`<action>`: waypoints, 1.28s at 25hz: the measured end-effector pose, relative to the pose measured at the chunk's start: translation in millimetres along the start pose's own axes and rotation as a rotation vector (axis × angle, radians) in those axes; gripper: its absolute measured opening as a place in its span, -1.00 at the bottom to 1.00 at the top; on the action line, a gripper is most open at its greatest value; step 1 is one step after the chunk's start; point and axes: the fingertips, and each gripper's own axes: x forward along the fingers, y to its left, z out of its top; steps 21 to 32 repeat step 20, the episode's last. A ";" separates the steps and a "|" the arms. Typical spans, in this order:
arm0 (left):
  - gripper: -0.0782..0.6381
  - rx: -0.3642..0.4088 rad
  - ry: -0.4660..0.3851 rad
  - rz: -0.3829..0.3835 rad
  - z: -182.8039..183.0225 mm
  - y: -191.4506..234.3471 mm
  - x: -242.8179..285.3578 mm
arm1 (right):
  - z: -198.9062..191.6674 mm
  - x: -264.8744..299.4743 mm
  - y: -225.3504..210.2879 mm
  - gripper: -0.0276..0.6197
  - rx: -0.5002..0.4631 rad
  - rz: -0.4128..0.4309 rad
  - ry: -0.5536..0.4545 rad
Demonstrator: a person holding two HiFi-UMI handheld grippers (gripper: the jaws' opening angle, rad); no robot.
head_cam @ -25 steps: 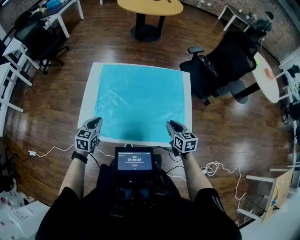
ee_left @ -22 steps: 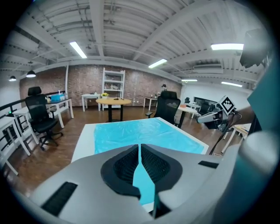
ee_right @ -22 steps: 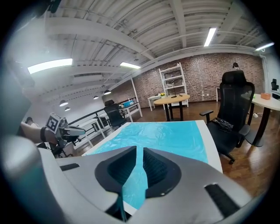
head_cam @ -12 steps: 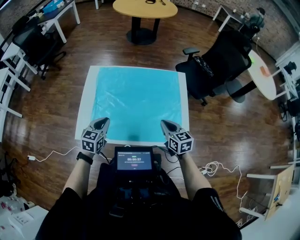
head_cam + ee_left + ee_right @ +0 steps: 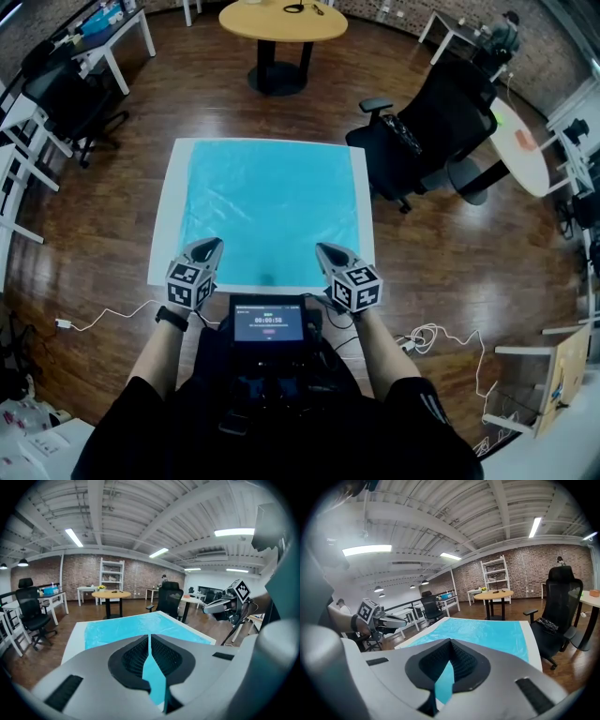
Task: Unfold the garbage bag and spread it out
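Centrally, item one: a turquoise, thin-film plastic garbage bag (image 5: 270, 211), lying opened into a near-square sheet on a white rectangular tabletop (image 5: 161, 258), with a white margin showing on all sides. The surface is glossy with faint diagonal creases. The edges are straight, and the near edge sits just under the two tools.

Handling, as I judge it: very light, limp and slick, prone to cling or tear. It will hold no shape of its own, and a draught would lift it. It is best taken at a corner or along the near hem, pinching one small fold, never the middle.

Item two: the grey moulded left gripper (image 5: 210, 244), with its marker cube behind, poised over the bag's near left corner. Its ribbed black jaws are brought together with only a sliver between, and I see no film caught there.

Item three: the matching right gripper (image 5: 322, 248), over the near right corner, its jaws likewise closed on nothing.

Surroundings: a dark varnished wooden plank floor (image 5: 112, 216); a black mesh-backed office chair (image 5: 441, 122) near the tabletop's far right corner; a round pale-wood pedestal table (image 5: 283, 19) beyond.
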 end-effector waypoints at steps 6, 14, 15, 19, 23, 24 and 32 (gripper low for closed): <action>-0.72 0.007 0.005 0.002 3.2 -1.3 3.1 | -1.9 -0.6 -4.0 -0.86 0.011 0.007 0.003; -0.72 0.010 0.021 0.009 -3.7 -1.8 2.2 | -5.8 -0.5 -3.2 -0.86 0.009 0.022 0.008; -0.72 0.010 0.023 0.012 -4.2 -1.2 2.2 | -6.1 -0.9 -3.9 -0.86 0.008 0.023 0.009; -0.72 0.011 0.029 0.015 -6.8 0.7 3.3 | -7.2 -0.4 -6.6 -0.86 0.006 0.022 0.011; -0.72 0.011 0.030 0.014 -7.5 0.7 3.5 | -7.6 -0.2 -7.2 -0.86 0.006 0.022 0.013; -0.72 0.011 0.030 0.014 -7.5 0.7 3.5 | -7.6 -0.2 -7.2 -0.86 0.006 0.022 0.013; -0.72 0.011 0.030 0.014 -7.5 0.7 3.5 | -7.6 -0.2 -7.2 -0.86 0.006 0.022 0.013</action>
